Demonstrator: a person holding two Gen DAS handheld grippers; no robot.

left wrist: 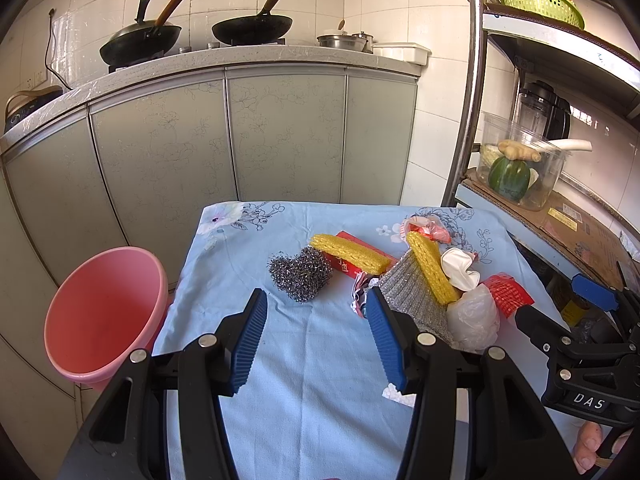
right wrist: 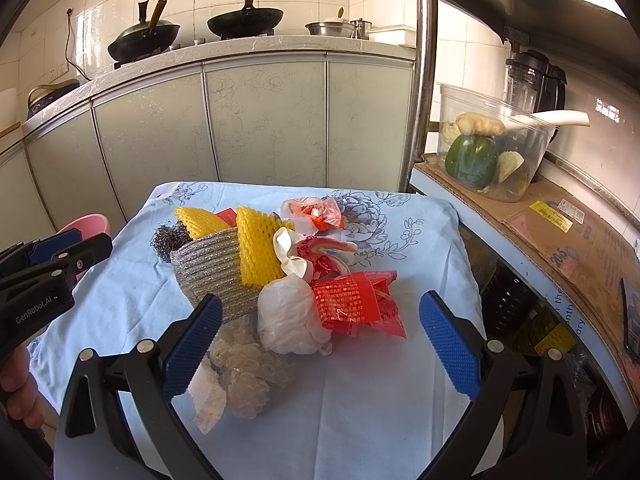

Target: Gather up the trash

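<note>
Left wrist view: the left gripper [left wrist: 316, 340] hangs over a table with a blue floral cloth [left wrist: 320, 380], its blue pads spread wide with nothing between them. Off its left side, below the table edge, stands a pink bucket [left wrist: 100, 312], tilted toward the camera and showing nothing inside. Just ahead of the left pad lies a steel scourer [left wrist: 301, 275]. Ahead and to the right lies a yellow foam net [left wrist: 348, 254] across a red packet [left wrist: 352, 264]. The right pad's tip sits just beside a silver mesh cloth [left wrist: 412, 292], on which a second yellow net [left wrist: 432, 268] leans. Further right are a white crumpled bag [left wrist: 460, 266], a clear bag [left wrist: 474, 316] and a red wrapper [left wrist: 506, 294]. At the far right the right gripper [left wrist: 560, 308] enters, with a person's fingers [left wrist: 592, 448] below it.

Right wrist view: the left gripper [right wrist: 56, 252] shows at the left edge, a hand [right wrist: 22, 392] below it. The right gripper [right wrist: 320, 344] is spread wide and grips nothing. Its left pad lies beside the mesh cloth [right wrist: 212, 276], with a white tissue [right wrist: 208, 400] and clear foam wrap [right wrist: 248, 372] just below it. Between the pads, closer to the left one, sit the clear bag [right wrist: 286, 316] and red wrapper [right wrist: 356, 304]. Beyond them lie the nets [right wrist: 256, 248], the scourer [right wrist: 168, 240] and an orange-printed bag [right wrist: 316, 212].
</note>
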